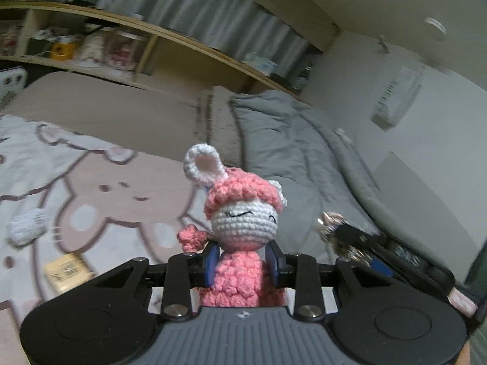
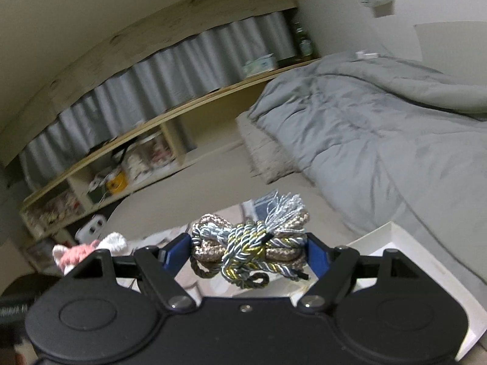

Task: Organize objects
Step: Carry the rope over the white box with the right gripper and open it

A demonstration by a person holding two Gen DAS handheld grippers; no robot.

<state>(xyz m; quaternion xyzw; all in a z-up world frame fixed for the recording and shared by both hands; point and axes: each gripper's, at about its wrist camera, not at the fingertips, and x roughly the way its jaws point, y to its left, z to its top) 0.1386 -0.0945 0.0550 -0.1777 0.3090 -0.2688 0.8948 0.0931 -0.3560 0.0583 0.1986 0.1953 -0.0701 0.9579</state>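
My left tool pinches the crochet bunny mid-frame; my right tool clamps the cord bundle.

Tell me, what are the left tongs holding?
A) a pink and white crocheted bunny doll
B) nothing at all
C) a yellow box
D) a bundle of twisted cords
A: in the left wrist view the left tongs squeeze the pink body of the pink and white crocheted bunny doll between their blue pads, its white face and one ear sticking up above them.
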